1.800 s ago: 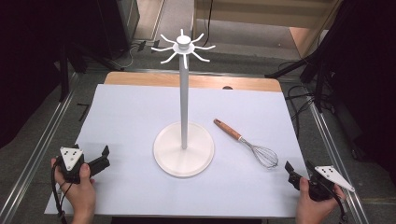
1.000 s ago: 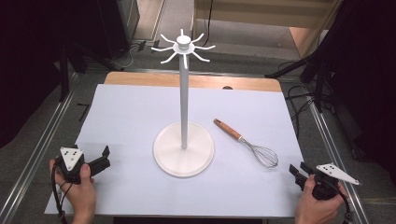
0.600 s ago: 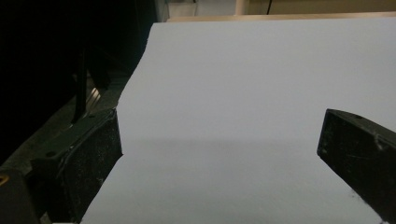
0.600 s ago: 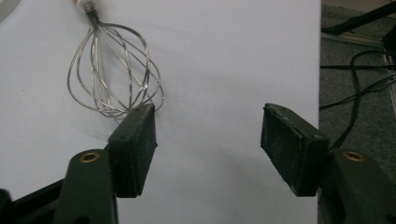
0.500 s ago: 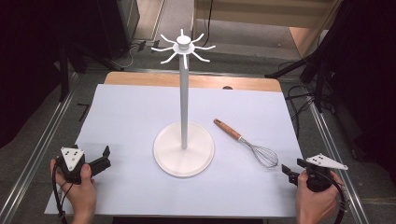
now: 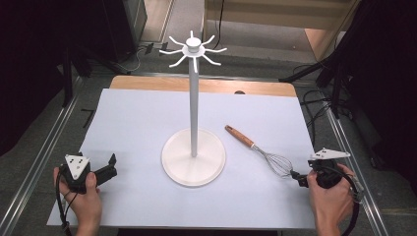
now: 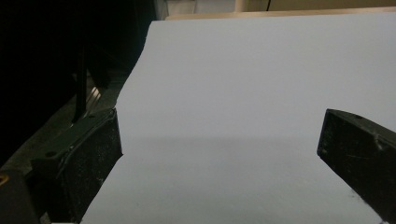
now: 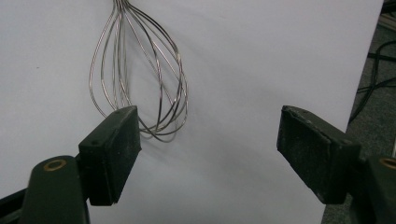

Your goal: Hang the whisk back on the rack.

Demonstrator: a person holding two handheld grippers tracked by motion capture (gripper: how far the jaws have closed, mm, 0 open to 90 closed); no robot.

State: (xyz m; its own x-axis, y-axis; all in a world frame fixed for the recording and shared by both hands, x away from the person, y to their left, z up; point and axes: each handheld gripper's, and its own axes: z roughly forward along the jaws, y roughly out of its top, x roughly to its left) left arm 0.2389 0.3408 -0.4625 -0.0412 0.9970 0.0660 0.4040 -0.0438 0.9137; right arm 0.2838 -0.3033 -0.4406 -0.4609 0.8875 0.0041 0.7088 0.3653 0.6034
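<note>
Wire balloon whisk with a wooden handle (image 6: 258,150) lies flat on the white tabletop (image 6: 133,118), lower right of centre in the high view, handle toward the stand, wire head toward the lower right. Compared with a second ago, the right gripper (image 6: 298,178) has swung in from the lower right edge and now sits just beside the wire head; its jaws have just been opening and nothing is between them yet. In the right gripper view the loops (image 8: 140,74) lie just ahead of the left jaw. Judgement: approach for a grasp on the whisk, probably for hanging on the white hook stand (image 6: 193,147). Left gripper (image 6: 109,166) idle, released, lower left.
</note>
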